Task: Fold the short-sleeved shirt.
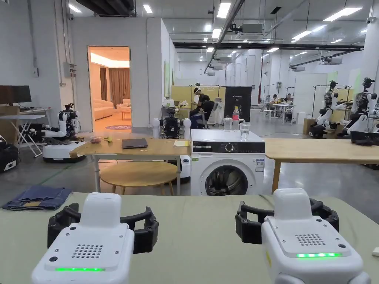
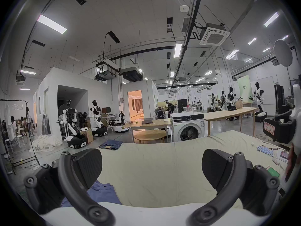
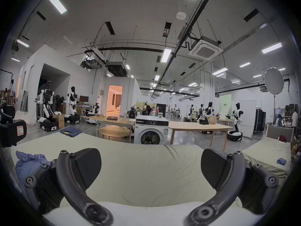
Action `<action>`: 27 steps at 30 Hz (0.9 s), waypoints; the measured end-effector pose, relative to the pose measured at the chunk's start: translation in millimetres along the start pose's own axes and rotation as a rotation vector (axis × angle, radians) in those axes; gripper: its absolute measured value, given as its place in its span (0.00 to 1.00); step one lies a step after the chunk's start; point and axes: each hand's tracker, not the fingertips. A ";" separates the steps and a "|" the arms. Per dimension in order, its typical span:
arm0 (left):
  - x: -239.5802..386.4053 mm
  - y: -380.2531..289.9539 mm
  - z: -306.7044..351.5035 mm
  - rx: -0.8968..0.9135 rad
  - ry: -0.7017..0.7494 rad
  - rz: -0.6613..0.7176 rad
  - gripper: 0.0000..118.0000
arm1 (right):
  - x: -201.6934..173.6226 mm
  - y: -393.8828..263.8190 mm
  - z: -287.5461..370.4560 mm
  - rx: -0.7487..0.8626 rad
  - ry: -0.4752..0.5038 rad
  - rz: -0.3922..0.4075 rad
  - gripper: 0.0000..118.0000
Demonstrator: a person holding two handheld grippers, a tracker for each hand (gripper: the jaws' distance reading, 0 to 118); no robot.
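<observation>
Blue shirt [image 3: 31, 161] lies crumpled at the table's [image 1: 200, 236] near-left, probably thin, limp cotton, best pinched at a hem or shoulder seam; left gripper [image 2: 151, 169] and right gripper [image 3: 150, 167] both gape wide, empty.

Bright ceiling strip lights [image 1: 223, 10]; gripper views fisheye-warped, dark-cornered
</observation>
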 end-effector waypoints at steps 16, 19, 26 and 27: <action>3.2 -4.3 -2.8 -0.007 0.004 -0.009 1.00 | -0.9 -6.1 -1.9 -0.016 0.026 0.002 1.00; 2.7 -4.8 -2.8 -0.008 0.000 -0.010 1.00 | -0.3 -5.9 -2.0 -0.016 0.029 -0.007 1.00; 1.7 -5.8 -2.2 -0.009 -0.005 0.000 1.00 | -5.5 -7.9 -1.4 -0.038 0.056 0.002 1.00; 1.5 -6.0 -2.0 -0.008 -0.005 0.002 1.00 | -5.6 -7.7 -1.0 -0.034 0.051 0.003 1.00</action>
